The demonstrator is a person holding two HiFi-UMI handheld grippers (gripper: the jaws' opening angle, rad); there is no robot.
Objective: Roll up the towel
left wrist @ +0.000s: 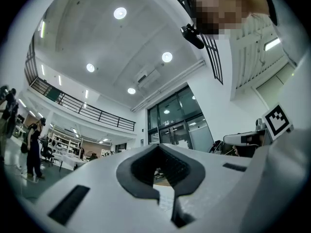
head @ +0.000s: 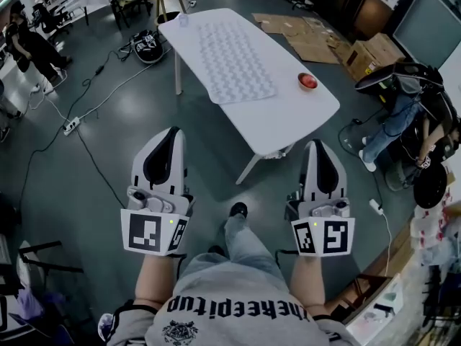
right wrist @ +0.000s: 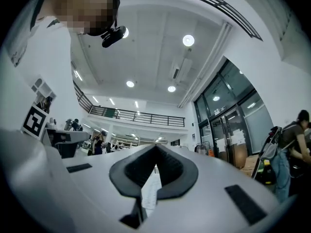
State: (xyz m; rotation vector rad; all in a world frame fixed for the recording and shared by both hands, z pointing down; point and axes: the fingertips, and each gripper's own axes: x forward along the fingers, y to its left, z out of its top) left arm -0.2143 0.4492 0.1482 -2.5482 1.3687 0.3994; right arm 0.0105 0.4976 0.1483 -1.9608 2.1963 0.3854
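Towel (head: 234,60) is lying flat and fully unrolled on the white table (head: 295,117), running along the tabletop's length. It's showing pale with a fine grey repeating pattern. Edges are looking straight, with no fold or roll anywhere.

Small red bowl (head: 307,81) is sitting on the same table near the towel's near right corner, apart from it. Its contents can't be made out. Cardboard boxes (head: 374,55) are standing on the floor past the table's right side, and nothing inside them is showing. Flattened cardboard sheets (head: 299,31) are lying beside them.

Both tongs are hanging over the grey floor on the person's side of the table, well apart from the towel, noses pointing toward it. The towel is sitting ahead of them, roughly between their two lines.

- Left gripper (head: 171,132): its own view is showing the jaws pressed together, pinching nothing.
- Right gripper (head: 318,145): same, jaws pressed together and pinching nothing.

A power strip (head: 70,126) with cables is trailing across the floor to the left.
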